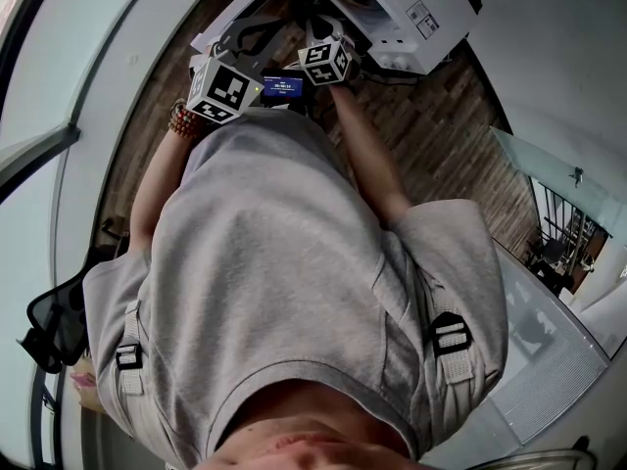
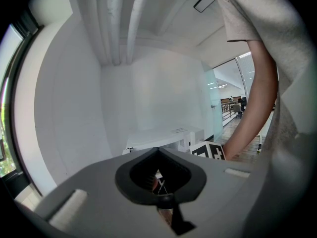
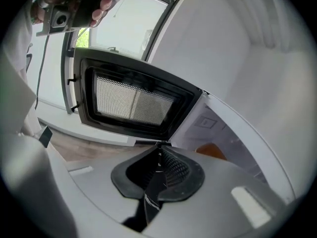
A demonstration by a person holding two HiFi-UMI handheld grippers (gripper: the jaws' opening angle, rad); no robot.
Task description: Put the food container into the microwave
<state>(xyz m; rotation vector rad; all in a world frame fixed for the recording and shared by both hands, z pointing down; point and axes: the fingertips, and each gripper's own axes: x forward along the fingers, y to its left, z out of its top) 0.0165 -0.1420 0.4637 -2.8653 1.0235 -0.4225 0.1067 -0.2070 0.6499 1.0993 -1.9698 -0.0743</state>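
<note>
The white microwave stands at the top of the head view. In the right gripper view its door hangs open, swung to the left. An orange shape shows inside the cavity; I cannot tell whether it is the food container. My right gripper points at the door's hinge edge, jaws closed together with nothing between them. My left gripper faces a bare white wall, jaws also together and empty. Both marker cubes, left and right, sit close in front of my chest.
A small lit screen sits between the two cubes. Wood flooring runs beside the microwave. A hand holds a grey device at the top left of the right gripper view. A glass partition stands to the right of the white wall.
</note>
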